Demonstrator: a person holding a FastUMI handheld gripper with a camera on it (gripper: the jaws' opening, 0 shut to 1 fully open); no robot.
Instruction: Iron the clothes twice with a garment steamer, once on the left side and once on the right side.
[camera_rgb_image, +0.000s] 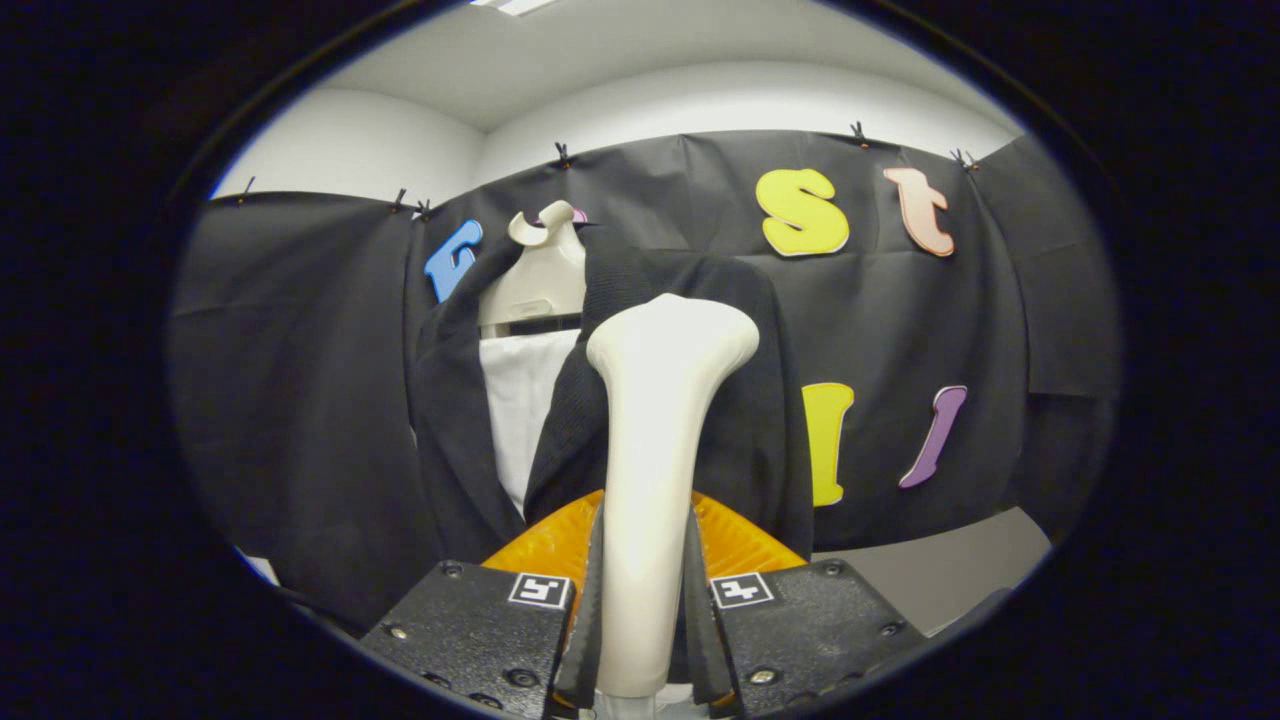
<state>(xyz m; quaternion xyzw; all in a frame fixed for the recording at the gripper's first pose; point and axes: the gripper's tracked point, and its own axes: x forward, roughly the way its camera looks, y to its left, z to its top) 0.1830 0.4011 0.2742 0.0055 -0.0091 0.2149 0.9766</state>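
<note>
Two fingers (590, 610) close in on the cream plastic garment steamer (655, 470), one pressing each side of its handle, so the gripper (640, 620) is clamped on it with only the width of that handle between them. Its base drops below the fingers and is cut off, so I can't see how it ends. Its flared head rises toward 12 o'clock from the grip and covers the middle of the black jacket (700, 400) hanging just beyond; whether the head actually touches the cloth I cannot tell.

Gripper pose: pointing level and forward at the garment, steamer upright, very slightly tilted toward 1 o'clock.

Behind the handle, at the fingers' far end, an orange ribbed piece (745, 545) fans out to either side, its centre hidden by the steamer, so what it belongs to is hard to make out.

At 11 o'clock from the steamer head, a white hanger form with a hooked top (540, 270) carries the jacket, and a white shirt panel (520, 400) shows between the open lapels. The jacket's lower hem is hidden by the fingers. At 4 o'clock, a strip of grey floor (950, 570) shows beneath the black cloth wall (300, 400).
</note>
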